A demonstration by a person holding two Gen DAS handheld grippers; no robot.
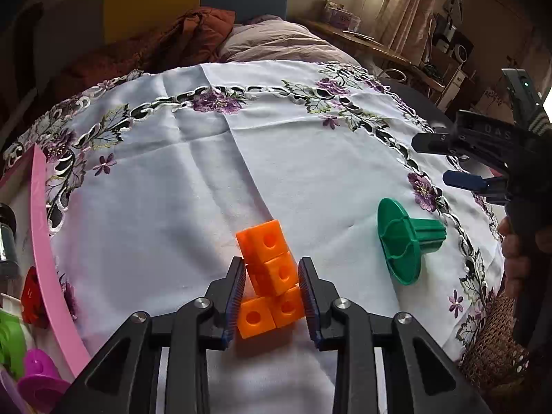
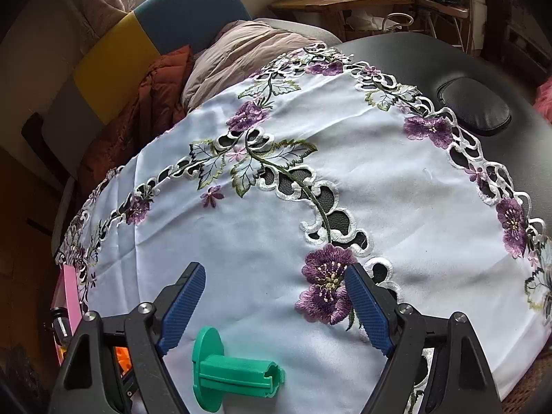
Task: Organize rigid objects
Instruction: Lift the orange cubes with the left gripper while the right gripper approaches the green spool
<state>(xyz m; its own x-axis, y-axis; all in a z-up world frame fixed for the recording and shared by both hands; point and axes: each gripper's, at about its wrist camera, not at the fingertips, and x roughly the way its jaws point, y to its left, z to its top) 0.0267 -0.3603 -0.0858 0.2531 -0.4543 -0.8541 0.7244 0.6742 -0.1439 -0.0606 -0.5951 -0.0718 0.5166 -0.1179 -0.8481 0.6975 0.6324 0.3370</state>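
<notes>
An orange piece made of several joined cubes with round holes [image 1: 272, 269] sits between the blue ribbed pads of my left gripper [image 1: 271, 264], which is shut on it just over the white embroidered cloth [image 1: 207, 179]. To its right a green flanged spool [image 1: 403, 241] lies on its side on the cloth. In the right wrist view the same green spool [image 2: 234, 372] lies low between the fingers of my right gripper [image 2: 274, 270], which stands wide open with nothing touching its pads. From the left wrist view the right gripper [image 1: 434, 160] hangs beyond the spool, with a hand on its handle.
A pink-rimmed bin [image 1: 41, 241] at the left edge holds red, green and purple toys, with a dark jar [image 1: 7, 238] beside it. A woven basket [image 1: 493, 345] sits at the near right. The black padded table [image 2: 448, 69] shows past the cloth, with bedding behind.
</notes>
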